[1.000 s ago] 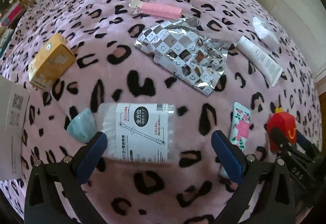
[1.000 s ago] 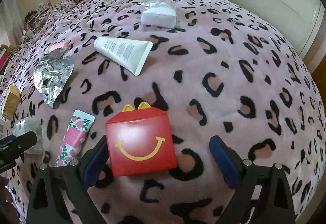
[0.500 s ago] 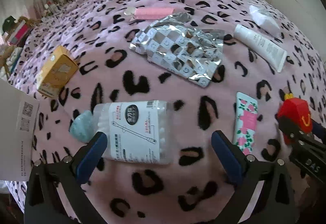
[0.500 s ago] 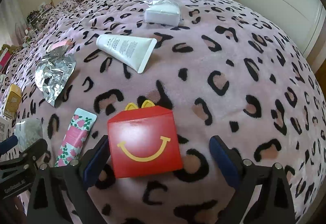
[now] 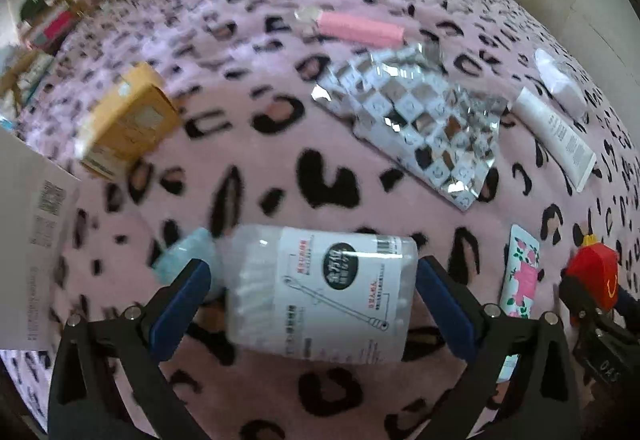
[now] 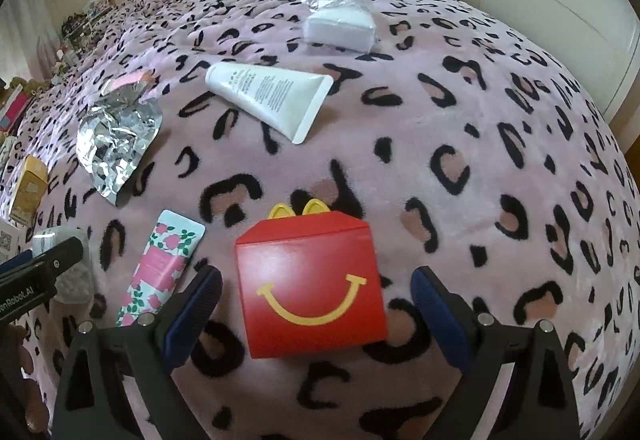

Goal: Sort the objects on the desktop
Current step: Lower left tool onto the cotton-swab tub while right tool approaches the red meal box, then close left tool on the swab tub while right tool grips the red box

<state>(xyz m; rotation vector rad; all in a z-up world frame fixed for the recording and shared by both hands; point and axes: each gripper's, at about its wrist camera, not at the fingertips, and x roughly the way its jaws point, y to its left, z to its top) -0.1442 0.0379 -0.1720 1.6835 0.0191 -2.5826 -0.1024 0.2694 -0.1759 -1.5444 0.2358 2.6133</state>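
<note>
Leopard-print bed [image 6: 480,128] bearing the items. Left tool [image 5: 314,298], jaws apart, brackets the cotton-swab jar [image 5: 320,292]; right tool [image 6: 316,306], also spread, brackets the red box [image 6: 312,284]. White tube [image 6: 268,96] at 12 o'clock from the box.

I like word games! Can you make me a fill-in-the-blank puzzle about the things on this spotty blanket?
1. The red box between the open right claw has a yellow ____ on it.
2. The floral tube lies to the ____ of the red box in the right wrist view.
3. The cotton swab jar sits between the fingers of the ____ claw.
4. The white tube lies on a pink blanket with ____ spots.

Missing words: smile; left; left; leopard
</note>
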